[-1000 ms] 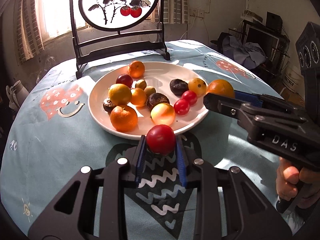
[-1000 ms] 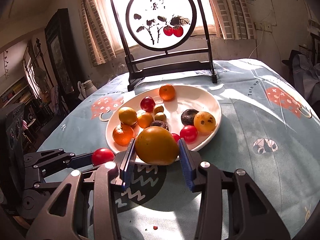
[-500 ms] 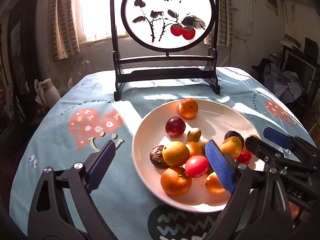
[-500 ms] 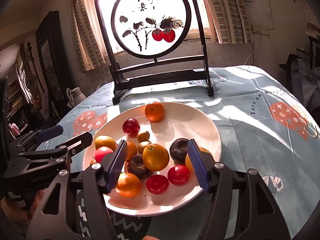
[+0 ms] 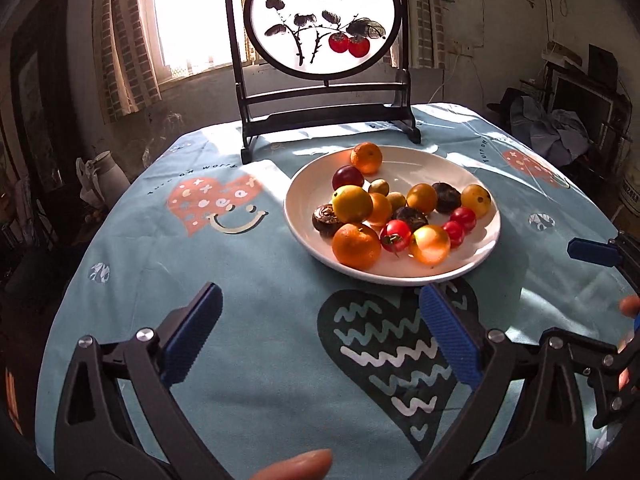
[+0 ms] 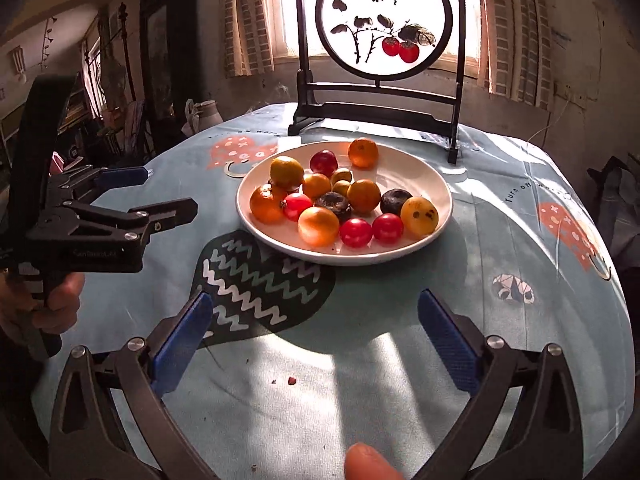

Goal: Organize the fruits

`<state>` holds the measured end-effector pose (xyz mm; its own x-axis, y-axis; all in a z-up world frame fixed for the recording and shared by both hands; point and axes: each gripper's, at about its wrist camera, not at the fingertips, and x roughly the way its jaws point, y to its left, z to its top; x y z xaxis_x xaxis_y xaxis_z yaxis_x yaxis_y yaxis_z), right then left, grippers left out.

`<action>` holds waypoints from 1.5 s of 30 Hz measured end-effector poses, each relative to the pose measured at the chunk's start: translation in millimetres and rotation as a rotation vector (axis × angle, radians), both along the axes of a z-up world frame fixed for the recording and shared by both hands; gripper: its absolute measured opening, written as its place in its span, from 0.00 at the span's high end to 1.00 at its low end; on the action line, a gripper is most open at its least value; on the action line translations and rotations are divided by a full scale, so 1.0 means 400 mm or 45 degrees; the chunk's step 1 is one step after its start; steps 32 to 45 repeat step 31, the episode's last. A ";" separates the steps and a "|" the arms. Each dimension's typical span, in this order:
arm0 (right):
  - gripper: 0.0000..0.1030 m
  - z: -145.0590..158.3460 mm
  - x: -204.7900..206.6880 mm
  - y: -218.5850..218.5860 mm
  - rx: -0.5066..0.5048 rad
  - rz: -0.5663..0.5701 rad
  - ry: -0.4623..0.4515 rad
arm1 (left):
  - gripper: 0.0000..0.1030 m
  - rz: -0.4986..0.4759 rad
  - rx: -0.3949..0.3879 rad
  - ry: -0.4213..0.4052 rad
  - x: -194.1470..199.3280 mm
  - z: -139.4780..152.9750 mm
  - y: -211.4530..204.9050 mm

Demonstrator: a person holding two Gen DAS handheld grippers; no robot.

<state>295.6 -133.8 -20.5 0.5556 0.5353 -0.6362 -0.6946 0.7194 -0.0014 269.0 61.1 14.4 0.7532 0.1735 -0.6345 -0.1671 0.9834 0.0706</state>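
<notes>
A white plate (image 5: 486, 240) on the blue tablecloth holds several fruits: oranges, red tomatoes, dark fruits, small green ones. A red tomato (image 5: 395, 235) lies near its front beside an orange (image 5: 356, 245). The plate also shows in the right wrist view (image 6: 440, 196), with a yellow-orange fruit (image 6: 363, 195) in the middle. My left gripper (image 5: 320, 336) is open and empty, held back over the cloth in front of the plate. My right gripper (image 6: 320, 336) is open and empty, also in front of the plate. The left gripper also shows in the right wrist view (image 6: 160, 192).
A dark wooden stand with a round painted screen (image 5: 324, 20) stands behind the plate. The round table's edge (image 5: 80, 280) curves off at the left. A white jug (image 5: 102, 178) sits beyond it. Small crumbs (image 6: 291, 380) lie on the cloth.
Both grippers opened and let go of their fruits, the left's red tomato and the right's yellow-orange fruit, onto the plate. Both then drew back from the plate.
</notes>
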 end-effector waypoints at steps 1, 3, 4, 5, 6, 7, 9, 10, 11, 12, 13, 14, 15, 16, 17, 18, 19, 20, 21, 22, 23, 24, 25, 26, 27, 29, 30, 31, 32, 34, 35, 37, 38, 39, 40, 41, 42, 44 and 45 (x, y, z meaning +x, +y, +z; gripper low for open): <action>0.01 -0.004 -0.008 -0.003 -0.011 0.005 0.004 | 0.02 -0.007 -0.012 -0.002 -0.006 -0.001 -0.001; 0.01 -0.004 -0.020 -0.013 -0.013 0.000 -0.007 | 0.02 -0.019 -0.018 -0.004 -0.016 -0.003 -0.005; 0.01 -0.003 -0.020 -0.020 -0.008 0.001 -0.007 | 0.02 -0.025 -0.011 -0.003 -0.018 -0.005 -0.008; 0.01 -0.003 -0.021 -0.026 -0.004 -0.002 -0.006 | 0.02 -0.031 -0.003 -0.001 -0.020 -0.006 -0.012; 0.01 -0.002 -0.020 -0.030 -0.003 -0.008 -0.006 | 0.02 -0.035 0.004 -0.003 -0.022 -0.006 -0.015; 0.01 -0.002 -0.018 -0.031 -0.005 -0.012 -0.003 | 0.02 -0.039 0.011 -0.005 -0.023 -0.005 -0.018; 0.01 -0.005 -0.015 -0.029 -0.010 -0.015 0.003 | 0.02 -0.045 0.018 -0.005 -0.022 -0.005 -0.022; 0.01 -0.006 -0.016 -0.028 -0.011 -0.012 0.007 | 0.02 -0.048 0.019 -0.005 -0.023 -0.004 -0.024; 0.01 -0.007 -0.015 -0.028 -0.011 -0.007 0.011 | 0.02 -0.048 0.019 -0.008 -0.024 -0.003 -0.024; 0.01 -0.007 -0.016 -0.027 -0.010 -0.005 0.010 | 0.02 -0.048 0.017 -0.011 -0.025 -0.002 -0.024; 0.01 -0.006 -0.016 -0.028 -0.009 -0.005 0.009 | 0.02 -0.050 0.015 -0.012 -0.025 -0.002 -0.023; 0.01 -0.005 -0.015 -0.028 -0.010 -0.008 0.007 | 0.02 -0.050 0.012 -0.012 -0.025 -0.001 -0.022; 0.01 -0.005 -0.014 -0.028 -0.011 -0.010 0.007 | 0.02 -0.051 0.011 -0.009 -0.024 -0.002 -0.021; 0.01 -0.006 -0.013 -0.029 -0.013 -0.011 0.009 | 0.02 -0.052 0.010 -0.006 -0.023 -0.002 -0.021; 0.01 -0.007 -0.013 -0.028 -0.014 -0.012 0.011 | 0.02 -0.053 0.010 -0.005 -0.023 -0.003 -0.021; 0.01 -0.007 -0.011 -0.028 -0.016 -0.014 0.012 | 0.02 -0.053 0.011 -0.006 -0.023 -0.002 -0.021; 0.01 -0.008 -0.010 -0.028 -0.018 -0.016 0.014 | 0.02 -0.053 0.012 -0.006 -0.023 -0.002 -0.022; 0.01 -0.009 -0.011 -0.029 -0.018 -0.017 0.014 | 0.02 -0.054 0.013 -0.007 -0.023 -0.002 -0.022; 0.01 -0.009 -0.011 -0.029 -0.019 -0.017 0.014 | 0.02 -0.057 0.014 -0.008 -0.023 -0.002 -0.022; 0.01 -0.009 -0.011 -0.028 -0.019 -0.017 0.014 | 0.02 -0.060 0.016 -0.011 -0.023 -0.002 -0.024; 0.01 -0.009 -0.010 -0.028 -0.019 -0.017 0.014 | 0.02 -0.062 0.018 -0.013 -0.023 -0.003 -0.025; 0.01 -0.009 -0.010 -0.029 -0.019 -0.018 0.014 | 0.02 -0.063 0.020 -0.014 -0.023 -0.003 -0.027; 0.01 -0.009 -0.010 -0.029 -0.021 -0.019 0.015 | 0.02 -0.060 0.023 -0.014 -0.023 -0.004 -0.028; 0.01 -0.010 -0.009 -0.029 -0.022 -0.021 0.016 | 0.02 -0.060 0.024 -0.013 -0.023 -0.004 -0.029; 0.01 -0.011 -0.009 -0.029 -0.023 -0.023 0.016 | 0.02 -0.064 0.021 -0.012 -0.023 -0.005 -0.029; 0.01 -0.011 -0.008 -0.030 -0.025 -0.025 0.016 | 0.02 -0.072 0.013 -0.015 -0.024 -0.004 -0.030; 0.01 -0.011 -0.008 -0.029 -0.025 -0.024 0.016 | 0.02 -0.074 0.014 -0.016 -0.025 -0.005 -0.031; 0.01 -0.011 -0.008 -0.030 -0.025 -0.025 0.016 | 0.02 -0.074 0.020 -0.016 -0.025 -0.006 -0.033; 0.01 -0.011 -0.008 -0.030 -0.025 -0.025 0.016 | 0.02 -0.074 0.020 -0.016 -0.025 -0.006 -0.033; 0.01 -0.011 -0.008 -0.030 -0.025 -0.025 0.016 | 0.02 -0.074 0.020 -0.016 -0.025 -0.006 -0.033; 0.01 -0.011 -0.008 -0.030 -0.025 -0.025 0.016 | 0.02 -0.074 0.020 -0.016 -0.025 -0.006 -0.033; 0.01 -0.011 -0.008 -0.030 -0.025 -0.025 0.016 | 0.02 -0.074 0.020 -0.016 -0.025 -0.006 -0.033; 0.01 -0.011 -0.008 -0.030 -0.025 -0.025 0.016 | 0.02 -0.074 0.020 -0.016 -0.025 -0.006 -0.033; 0.01 -0.011 -0.008 -0.030 -0.025 -0.025 0.016 | 0.02 -0.074 0.020 -0.016 -0.025 -0.006 -0.033; 0.01 -0.011 -0.008 -0.030 -0.025 -0.025 0.016 | 0.02 -0.074 0.020 -0.016 -0.025 -0.006 -0.033; 0.01 -0.011 -0.008 -0.030 -0.025 -0.025 0.016 | 0.02 -0.074 0.020 -0.016 -0.025 -0.006 -0.033; 0.01 -0.011 -0.008 -0.030 -0.025 -0.025 0.016 | 0.02 -0.074 0.020 -0.016 -0.025 -0.006 -0.033; 0.01 -0.011 -0.008 -0.030 -0.025 -0.025 0.016 | 0.02 -0.074 0.020 -0.016 -0.025 -0.006 -0.033; 0.01 -0.011 -0.008 -0.030 -0.025 -0.025 0.016 | 0.02 -0.074 0.020 -0.016 -0.025 -0.006 -0.033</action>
